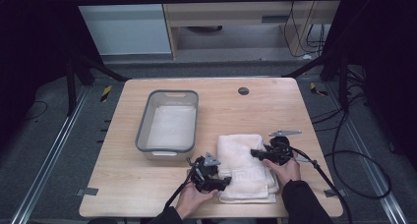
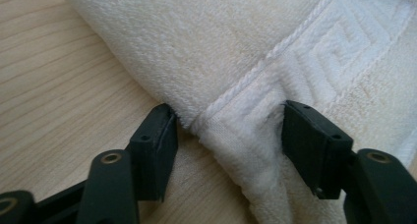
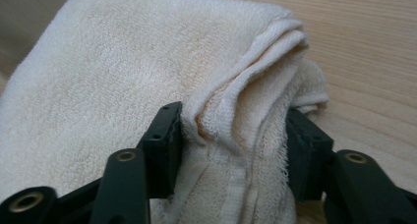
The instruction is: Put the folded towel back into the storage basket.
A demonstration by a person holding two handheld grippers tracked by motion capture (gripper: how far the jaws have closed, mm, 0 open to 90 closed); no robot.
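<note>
Both your grippers, left gripper [image 1: 222, 181] and right gripper [image 1: 255, 153], have jaws pinching the folded cream terry towel [image 1: 243, 157]; uneven lifting could unfold layers toward 6 o'clock.

A light wooden desk [image 1: 147, 184] carries a grey tub [image 1: 169, 123] and, just beside that tub's near right corner, a folded white towel [image 1: 243, 155], with a dark round disc [image 1: 243, 91] beyond the tub's far right corner.

A grey tub [image 1: 167, 122] sits on the wooden table [image 1: 128, 180], left of centre — it holds nothing. A small dark round disc [image 1: 243, 91] lies near the table's far edge. Black cables [image 1: 364, 160] trail over the floor at right.
</note>
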